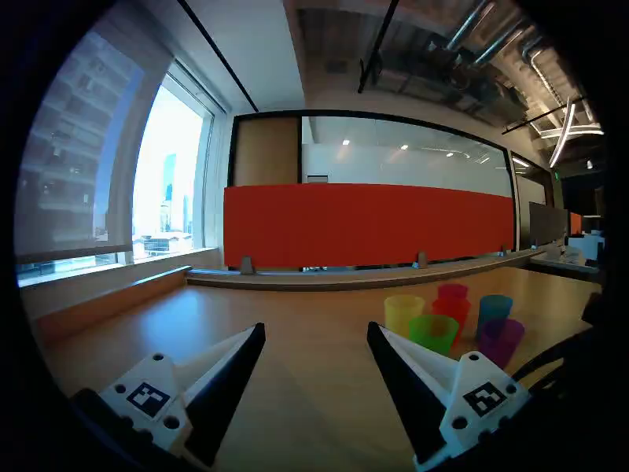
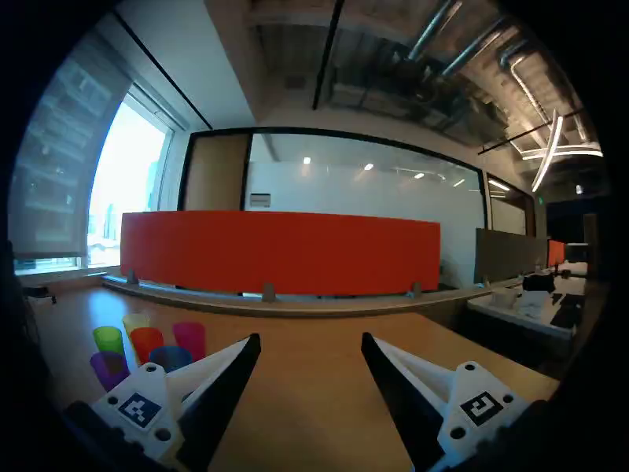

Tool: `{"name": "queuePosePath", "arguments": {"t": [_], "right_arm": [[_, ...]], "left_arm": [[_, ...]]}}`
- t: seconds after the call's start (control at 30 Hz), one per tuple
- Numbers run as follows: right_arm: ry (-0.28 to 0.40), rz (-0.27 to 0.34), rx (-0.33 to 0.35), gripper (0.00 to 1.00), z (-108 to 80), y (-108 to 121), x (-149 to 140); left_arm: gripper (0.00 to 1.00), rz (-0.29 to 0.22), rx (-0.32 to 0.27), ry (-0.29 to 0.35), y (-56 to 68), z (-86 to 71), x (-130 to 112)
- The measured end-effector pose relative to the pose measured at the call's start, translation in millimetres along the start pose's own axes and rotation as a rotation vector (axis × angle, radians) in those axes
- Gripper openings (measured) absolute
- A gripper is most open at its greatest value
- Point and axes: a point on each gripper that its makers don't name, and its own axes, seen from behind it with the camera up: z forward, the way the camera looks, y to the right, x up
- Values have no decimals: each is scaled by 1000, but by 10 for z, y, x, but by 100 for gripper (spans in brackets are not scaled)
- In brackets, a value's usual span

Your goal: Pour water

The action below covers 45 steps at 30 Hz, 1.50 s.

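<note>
- Left gripper: fingers spread wide, nothing between them, held low over the wooden table.
- Right gripper: fingers likewise apart and empty, over the same table.
- Plastic cups: a tight upright cluster on the table, including a yellow cup, green cup, blue cup and purple cup. In the left gripper view it stands just beyond the right-hand finger; in the right gripper view, at lower left, partly behind the left-hand finger.
- Red divider panel: upright along the table's far edge.
- Window: bright, at far left.
</note>
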Motion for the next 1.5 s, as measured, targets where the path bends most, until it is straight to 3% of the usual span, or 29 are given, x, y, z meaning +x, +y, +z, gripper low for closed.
{"name": "queuePosePath", "arguments": {"t": [0.3,0.9,1.5], "right_arm": [[40,37,30,100,31,-16,-104],[-3,27,45,100,107,-80,-400],[-32,32,51,100,133,-80,-459]], "left_arm": [[96,-1,0,0,1,0,6],[97,0,0,0,0,-4,6],[96,0,0,0,-3,-5,7]]}}
